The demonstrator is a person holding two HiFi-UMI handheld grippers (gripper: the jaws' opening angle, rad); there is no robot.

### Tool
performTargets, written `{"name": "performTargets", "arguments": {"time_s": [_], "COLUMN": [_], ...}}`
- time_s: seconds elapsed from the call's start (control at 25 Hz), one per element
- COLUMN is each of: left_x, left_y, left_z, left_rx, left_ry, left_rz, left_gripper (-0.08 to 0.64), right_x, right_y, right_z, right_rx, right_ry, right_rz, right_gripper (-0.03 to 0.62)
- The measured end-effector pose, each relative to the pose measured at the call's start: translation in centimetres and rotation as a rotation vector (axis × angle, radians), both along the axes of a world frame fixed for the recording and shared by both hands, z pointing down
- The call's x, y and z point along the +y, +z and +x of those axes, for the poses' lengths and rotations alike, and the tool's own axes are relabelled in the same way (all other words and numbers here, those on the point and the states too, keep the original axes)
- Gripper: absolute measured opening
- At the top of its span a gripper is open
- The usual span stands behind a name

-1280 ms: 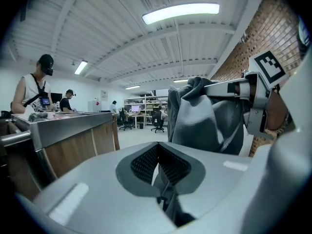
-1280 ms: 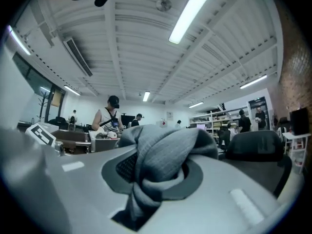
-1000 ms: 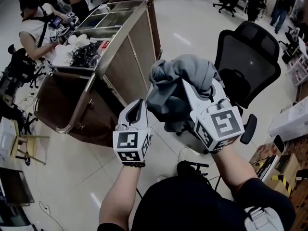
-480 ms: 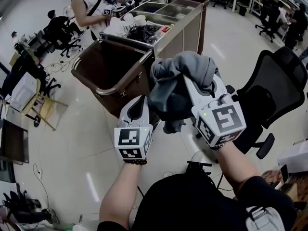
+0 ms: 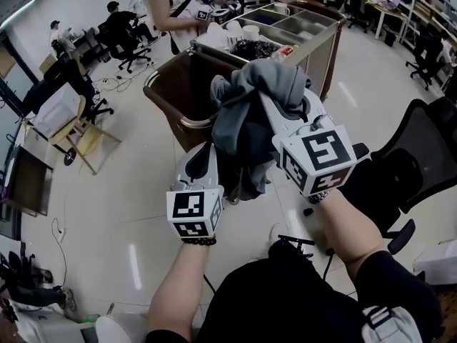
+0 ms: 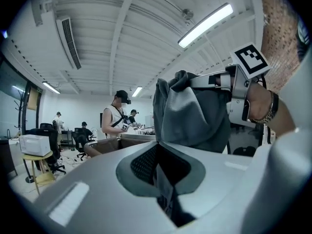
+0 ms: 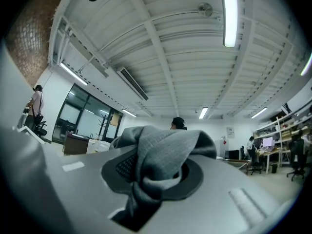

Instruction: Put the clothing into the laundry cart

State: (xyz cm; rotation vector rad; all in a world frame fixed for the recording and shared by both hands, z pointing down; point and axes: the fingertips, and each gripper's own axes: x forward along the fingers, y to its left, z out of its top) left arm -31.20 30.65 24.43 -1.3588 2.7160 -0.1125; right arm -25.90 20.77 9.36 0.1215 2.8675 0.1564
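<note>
Grey clothing (image 5: pixel 246 116) is bunched up in front of me, held high by my right gripper (image 5: pixel 270 98), whose jaws are shut on a thick fold of it (image 7: pixel 156 160). My left gripper (image 5: pixel 206 153) stands just left of and below the bundle. Its jaws are closed, with a thin fold of the clothing (image 6: pixel 165 189) pinched in the slit and the rest of the bundle (image 6: pixel 192 113) rising beyond the tips. The laundry cart, a brown bin with a metal rim (image 5: pixel 166 108), stands just beyond the grippers, partly hidden by the cloth.
A housekeeping trolley with metal trays (image 5: pixel 300 23) and cups joins the bin's far side. A person in a white sleeveless top (image 5: pixel 175 6) stands at it. A black office chair (image 5: pixel 407 163) is at my right, a wooden chair (image 5: pixel 86 138) at the left.
The view has swung round, and the brown bin has moved from far left to straight ahead and closer. Both grippers keep the same hold on the clothing.
</note>
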Motion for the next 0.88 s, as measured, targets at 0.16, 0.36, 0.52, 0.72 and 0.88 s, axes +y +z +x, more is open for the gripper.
{"name": "performTargets", "arguments": {"time_s": [0.16, 0.36, 0.52, 0.72, 0.88], "left_x": [1.2, 2.6, 3.3, 3.4, 2.6], "left_y": [1.2, 1.6, 1.2, 1.2, 1.9], "left_z": [-1.7, -3.3, -4.9, -7.0, -8.6], "left_rx": [0.002, -0.006, -0.009, -0.017, -0.013], "left_ry": [-0.036, -0.084, -0.124, -0.156, -0.175], "left_rz": [0.015, 0.025, 0.035, 0.041, 0.038], "left_gripper": [0.003, 0.003, 0.003, 0.003, 0.003], "right_x": [1.2, 2.1, 2.3, 2.2, 1.2], "right_y": [0.0, -1.1, -2.1, -1.6, 0.1], "right_z": [-2.6, -4.9, -6.8, -10.1, -13.2], "right_rx": [-0.002, -0.025, -0.035, -0.022, 0.007], "right_ry": [-0.032, -0.069, -0.093, -0.119, -0.132], "right_rz": [0.027, 0.042, 0.046, 0.055, 0.058], "right_gripper": [0.089, 0.087, 0.088, 0.087, 0.087]}}
